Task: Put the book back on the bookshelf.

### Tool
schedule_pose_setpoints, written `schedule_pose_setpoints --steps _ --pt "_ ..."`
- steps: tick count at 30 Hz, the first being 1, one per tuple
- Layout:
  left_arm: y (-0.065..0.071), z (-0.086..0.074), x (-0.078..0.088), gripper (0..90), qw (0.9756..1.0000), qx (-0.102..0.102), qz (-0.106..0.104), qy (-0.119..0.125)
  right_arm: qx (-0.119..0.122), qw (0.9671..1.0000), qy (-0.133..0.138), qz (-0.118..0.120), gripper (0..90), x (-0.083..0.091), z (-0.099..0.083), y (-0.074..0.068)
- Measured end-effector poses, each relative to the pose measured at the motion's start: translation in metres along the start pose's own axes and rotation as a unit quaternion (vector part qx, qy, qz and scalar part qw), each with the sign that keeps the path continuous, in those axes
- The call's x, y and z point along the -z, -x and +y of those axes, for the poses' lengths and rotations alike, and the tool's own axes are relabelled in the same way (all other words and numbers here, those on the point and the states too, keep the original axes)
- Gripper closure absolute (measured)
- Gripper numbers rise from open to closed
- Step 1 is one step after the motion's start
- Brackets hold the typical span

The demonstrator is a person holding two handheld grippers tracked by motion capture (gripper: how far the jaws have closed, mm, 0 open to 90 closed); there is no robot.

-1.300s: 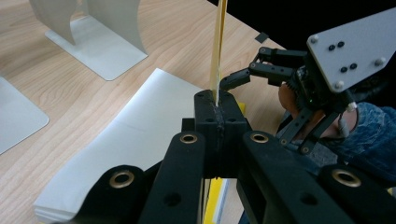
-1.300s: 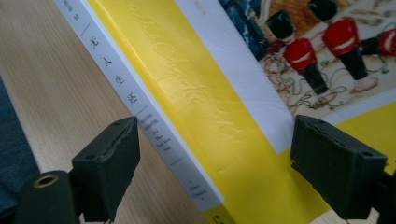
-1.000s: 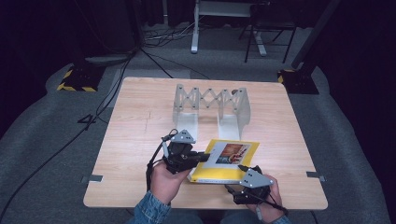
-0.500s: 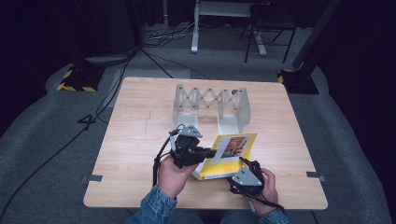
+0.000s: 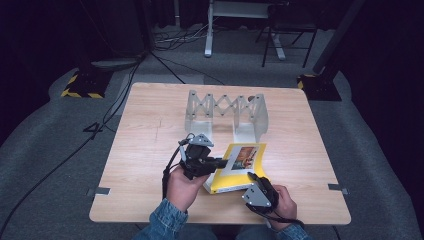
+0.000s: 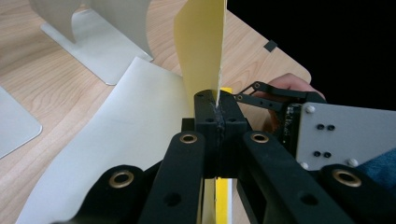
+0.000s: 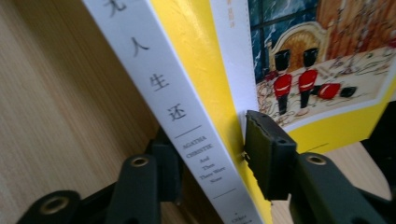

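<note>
A yellow paperback book (image 5: 239,165) with a picture of red-coated guards (image 7: 299,79) lies on the wooden table (image 5: 150,130) near its front edge. My left gripper (image 5: 221,162) is shut on the edge of the book's yellow front cover (image 6: 201,42), which stands lifted above a white page (image 6: 126,130). The left gripper (image 6: 217,100) has its jaws closed tight on that thin sheet. My right gripper (image 5: 253,179) holds the book's near corner. In the right gripper view the gripper (image 7: 212,140) clamps the book across its white spine (image 7: 154,79), one jaw on the cover and one behind.
A grey metal expanding rack (image 5: 225,112) stands upright behind the book at mid-table, its base plates (image 6: 93,28) close to the lifted cover. Black floor stands and cables lie beyond the far table edge.
Both hands have closed in on the book. The left gripper has slid right along the cover's edge and raised it, and the right gripper has moved left onto the spine corner.
</note>
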State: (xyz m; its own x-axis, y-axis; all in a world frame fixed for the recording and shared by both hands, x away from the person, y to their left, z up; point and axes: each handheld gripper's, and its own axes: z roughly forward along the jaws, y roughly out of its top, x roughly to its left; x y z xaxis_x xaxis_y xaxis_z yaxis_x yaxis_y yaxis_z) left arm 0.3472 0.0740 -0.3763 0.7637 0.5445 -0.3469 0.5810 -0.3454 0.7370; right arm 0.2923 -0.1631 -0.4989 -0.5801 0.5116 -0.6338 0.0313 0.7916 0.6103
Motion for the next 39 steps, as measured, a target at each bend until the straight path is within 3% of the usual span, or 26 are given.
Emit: schedule_pose_setpoints --steps 2,3,4,5,6,7,9,10,13,14,15,16,17,18,20,21,22,25,28,29,30,37,39 --pt "-0.001 -0.002 0.002 86.8 0.9999 0.001 0.01 0.007 0.012 0.9999 -0.004 -0.003 64.4 0.001 0.002 -0.001" --pt "-0.003 -0.004 0.006 81.2 0.9995 0.005 0.025 0.017 0.025 0.9996 -0.008 -0.008 66.6 0.002 0.003 -0.002" --pt "-0.003 -0.004 0.006 76.9 0.9995 0.005 0.025 0.017 0.025 0.9996 -0.008 -0.008 66.6 0.002 0.003 -0.002" --pt "-0.008 -0.007 0.014 70.6 0.9985 0.013 0.045 0.028 0.028 0.9995 -0.008 -0.011 67.6 0.003 0.003 -0.002" --pt "-0.008 -0.007 0.014 66.3 0.9985 0.013 0.045 0.028 0.026 0.9995 -0.009 -0.013 68.3 0.004 0.003 -0.002" --pt "-0.011 -0.009 0.018 66.3 0.9978 0.017 0.054 0.033 0.026 0.9995 -0.009 -0.013 68.3 0.004 0.003 -0.002" --pt "-0.018 -0.017 0.028 55.5 0.9954 0.03 0.076 0.05 0.026 0.9995 -0.009 -0.018 71.9 0.007 0.006 0.001" --pt "-0.018 -0.017 0.028 53.5 0.9954 0.03 0.076 0.05 0.026 0.9995 -0.009 -0.018 71.9 0.007 0.006 0.001" --pt "-0.027 -0.031 0.039 49.8 0.9919 0.041 0.1 0.066 0.025 0.9995 -0.007 -0.02 74.7 0.009 0.008 0.003" --pt "-0.031 -0.042 0.043 49.0 0.9901 0.047 0.11 0.073 0.014 0.9997 -0.005 -0.019 75.9 0.012 0.009 0.007" --pt "-0.031 -0.042 0.043 48.9 0.9901 0.047 0.11 0.073 0.014 0.9997 -0.005 -0.019 75.9 0.012 0.009 0.007" --pt "-0.037 -0.056 0.047 48.5 0.9882 0.053 0.122 0.075 -0.004 0.9998 -0.002 -0.017 76.3 0.015 0.011 0.013" --pt "-0.037 -0.056 0.047 48.2 0.9882 0.053 0.122 0.075 -0.004 0.9998 -0.002 -0.017 76.3 0.015 0.011 0.013" --pt "-0.042 -0.066 0.049 48.2 0.987 0.055 0.131 0.075 -0.017 0.9997 0.0 -0.016 76.4 0.017 0.012 0.019" --pt "-0.049 -0.082 0.05 48.2 0.9847 0.062 0.146 0.072 -0.025 0.9996 0.0 -0.013 76.4 0.018 0.012 0.022" --pt "-0.057 -0.096 0.049 48.2 0.9838 0.068 0.154 0.06 -0.044 0.999 0.002 -0.004 76.5 0.02 0.013 0.028" --pt "-0.057 -0.096 0.049 48.2 0.9838 0.068 0.154 0.06 -0.044 0.999 0.002 -0.004 76.5 0.02 0.013 0.028" --pt "-0.068 -0.113 0.051 48.2 0.9814 0.076 0.17 0.046 -0.08 0.9967 0.012 0.002 76.6 0.026 0.015 0.037" --pt "-0.076 -0.128 0.054 48.2 0.9792 0.084 0.181 0.038 -0.094 0.9953 0.022 0.005 76.6 0.031 0.016 0.042" --pt "-0.079 -0.134 0.056 48.2 0.9772 0.089 0.19 0.035 -0.107 0.9937 0.031 0.008 76.7 0.036 0.019 0.048" --pt "-0.079 -0.134 0.056 48.1 0.9772 0.089 0.19 0.035 -0.107 0.9937 0.031 0.008 76.7 0.036 0.019 0.048" --pt "-0.093 -0.149 0.056 47.7 0.9711 0.094 0.219 0.015 -0.139 0.9883 0.061 0.016 76.7 0.052 0.033 0.062" --pt "-0.097 -0.151 0.056 47.4 0.9701 0.083 0.228 0.006 -0.148 0.9864 0.068 0.019 76.6 0.055 0.036 0.066"
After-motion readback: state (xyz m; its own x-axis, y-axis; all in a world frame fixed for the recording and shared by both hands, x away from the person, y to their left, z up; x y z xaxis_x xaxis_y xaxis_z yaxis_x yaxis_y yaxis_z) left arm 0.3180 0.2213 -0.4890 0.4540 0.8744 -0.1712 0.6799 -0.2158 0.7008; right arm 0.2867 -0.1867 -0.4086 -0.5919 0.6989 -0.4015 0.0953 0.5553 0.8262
